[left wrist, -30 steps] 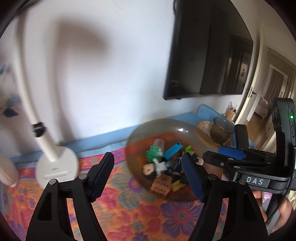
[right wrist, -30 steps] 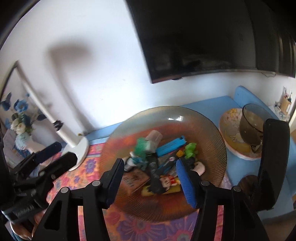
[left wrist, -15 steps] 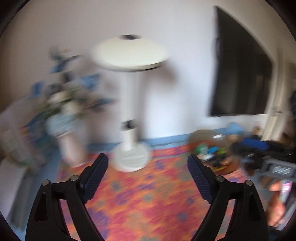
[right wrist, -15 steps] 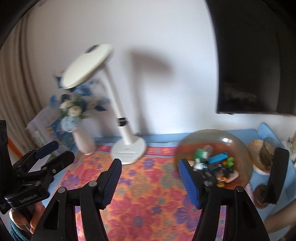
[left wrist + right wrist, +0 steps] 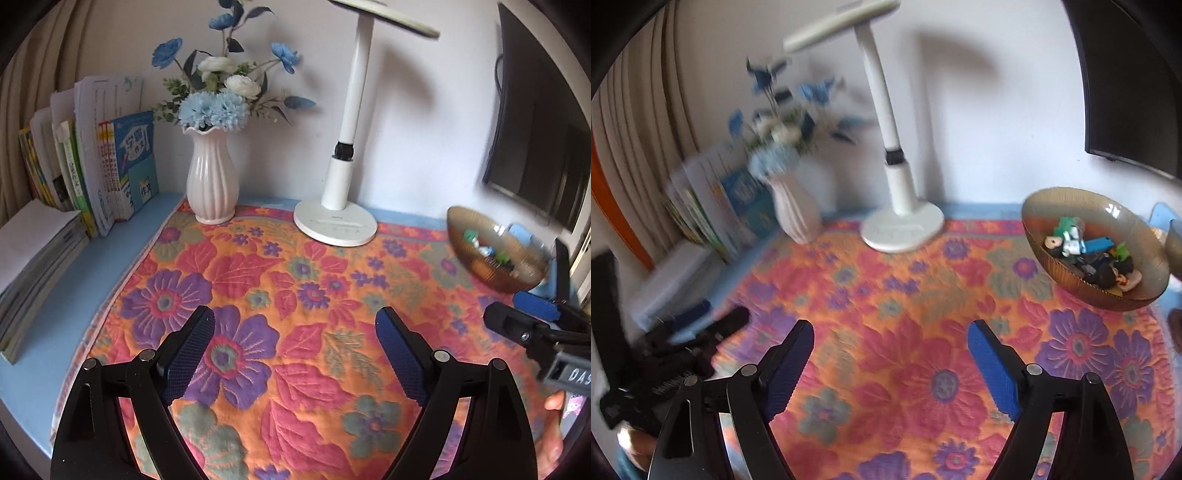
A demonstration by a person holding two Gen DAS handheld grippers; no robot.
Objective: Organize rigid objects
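Note:
A brown glass bowl [image 5: 1041, 206] holds several small toys [image 5: 1086, 251], among them a green and white figure and a blue block. It sits at the right of the floral mat [image 5: 905, 332]; it also shows in the left wrist view [image 5: 461, 229]. My left gripper [image 5: 295, 354] is open and empty above the mat, far left of the bowl. My right gripper [image 5: 890, 363] is open and empty above the mat, in front and left of the bowl. Each gripper shows at the edge of the other's view.
A white desk lamp [image 5: 336, 225] and a white vase of blue flowers [image 5: 210, 184] stand at the back. Books [image 5: 110, 166] line the left wall on the blue tabletop [image 5: 55, 325]. A dark screen [image 5: 539, 129] hangs at right.
Both grippers have pulled back and away from the bowl, which was close in front of them and now lies far to the right. Both stay open and empty.

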